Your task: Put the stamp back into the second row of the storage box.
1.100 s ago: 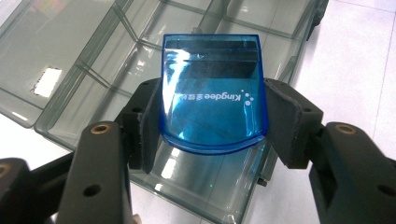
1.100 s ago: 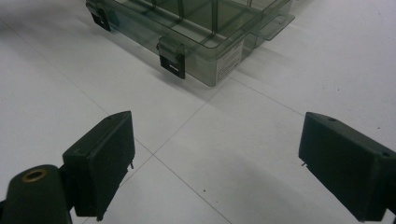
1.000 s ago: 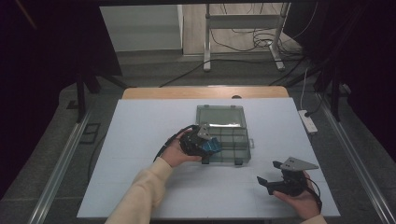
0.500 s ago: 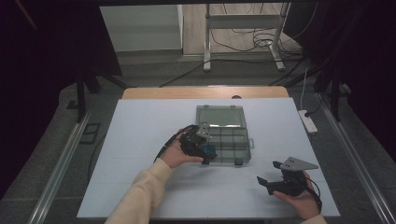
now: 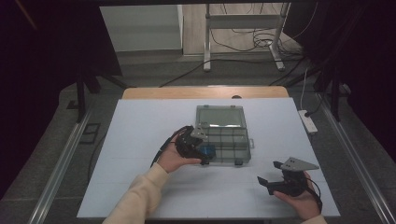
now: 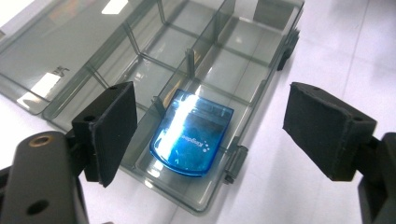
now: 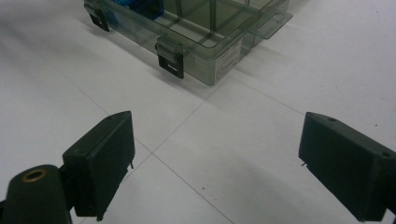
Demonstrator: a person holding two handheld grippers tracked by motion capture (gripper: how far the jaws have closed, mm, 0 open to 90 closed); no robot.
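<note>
A clear grey compartment box (image 5: 233, 140) lies open in the middle of the white table, lid (image 5: 220, 116) laid back. A translucent blue flat case (image 6: 191, 135) rests in its near-left compartment, also seen as a blue patch (image 5: 208, 150) in the high view. My left gripper (image 6: 222, 126) hovers just over that case; its jaws have just been opening and stand wide, pads (image 6: 114, 126) clear of the case. My right gripper (image 5: 269, 172) is held near the table's front right, open on nothing, facing the box (image 7: 219, 56) and blue case (image 7: 140, 7).
The box's other compartments (image 6: 196, 28) look bare. Two black latches (image 7: 169, 63) hang on its near wall. A white power strip (image 5: 308, 121) lies at the table's right edge. Bare white table (image 7: 210, 154) stretches between the right gripper and the box.
One second ago the left gripper's jaws were shut on the blue case at the box's near-left corner. Now they stand open with the case lying in the compartment. The right hand has kept still.
</note>
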